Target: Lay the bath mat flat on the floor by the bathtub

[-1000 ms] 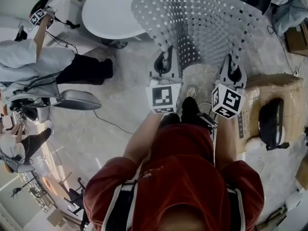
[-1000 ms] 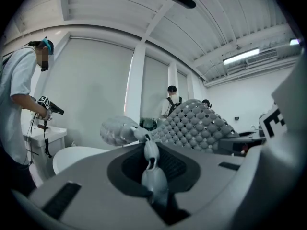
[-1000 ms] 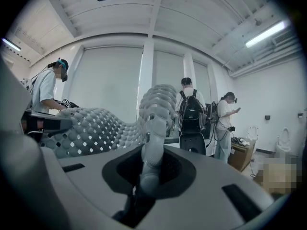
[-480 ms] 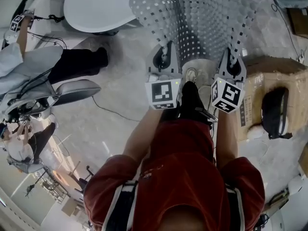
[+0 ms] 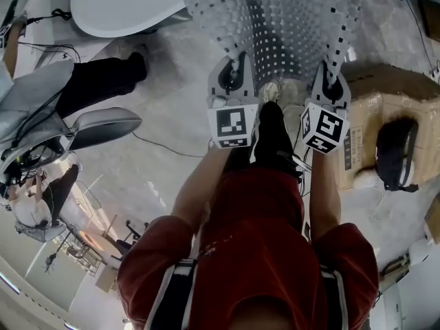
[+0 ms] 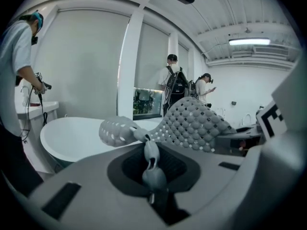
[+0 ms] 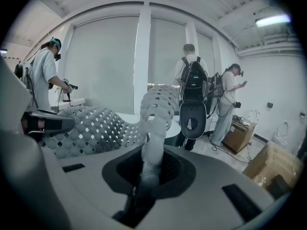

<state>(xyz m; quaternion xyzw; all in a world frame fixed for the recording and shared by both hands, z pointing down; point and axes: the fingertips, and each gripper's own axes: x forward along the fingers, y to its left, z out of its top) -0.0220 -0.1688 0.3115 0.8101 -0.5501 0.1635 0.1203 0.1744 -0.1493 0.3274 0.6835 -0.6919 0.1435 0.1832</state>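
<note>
Grey perforated rubber bath mat [image 5: 275,26] | top centre | looks light, floppy, sags | left gripper [image 5: 234,81], right gripper [image 5: 333,81] each clamped on a near corner | corners = best hold

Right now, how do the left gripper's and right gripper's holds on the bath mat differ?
The left gripper pinches the bath mat's near-left corner, over bare floor. The right gripper pinches the near-right corner, beside the cardboard box. Both are shut on the mat, which spans between them.
</note>
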